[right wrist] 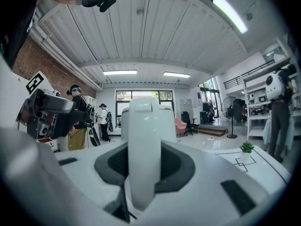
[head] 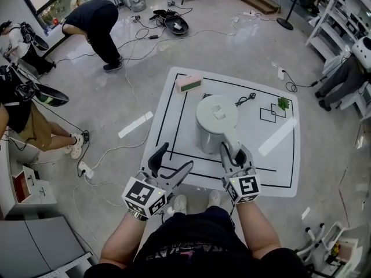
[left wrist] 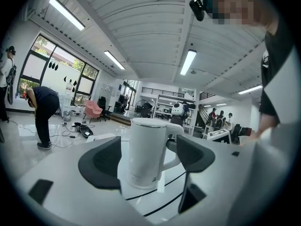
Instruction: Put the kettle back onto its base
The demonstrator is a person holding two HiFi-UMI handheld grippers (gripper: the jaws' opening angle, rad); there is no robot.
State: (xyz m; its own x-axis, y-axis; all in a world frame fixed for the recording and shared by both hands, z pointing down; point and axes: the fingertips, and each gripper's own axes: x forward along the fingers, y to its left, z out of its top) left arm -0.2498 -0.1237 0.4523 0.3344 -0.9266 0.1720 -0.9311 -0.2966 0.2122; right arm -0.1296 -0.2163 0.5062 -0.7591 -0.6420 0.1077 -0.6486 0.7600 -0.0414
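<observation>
At the middle of the table [head: 278, 155]: kettle [head: 215, 123] upright, apparently seated on its base [left wrist: 123, 181] | right gripper [head: 233, 153] clamped on the handle [right wrist: 143, 164] | left gripper [head: 175, 158] at the table's near edge, jaws apart, empty | remaining: confirm seating, let go

The white table [head: 278, 167] is marked with black rectangle lines. On its far left corner lies a pink and green block [head: 189, 83]. Near its right edge a small green plant [head: 283, 103] stands on two drawn squares. Left of the table a white strip [head: 135, 124] lies on the floor, and farther left a white power strip [head: 86, 169] with cables. Beyond the table's far left corner a person in dark clothes [head: 93, 25] bends over. A fan stand [head: 285, 23] rises beyond its far right corner.
</observation>
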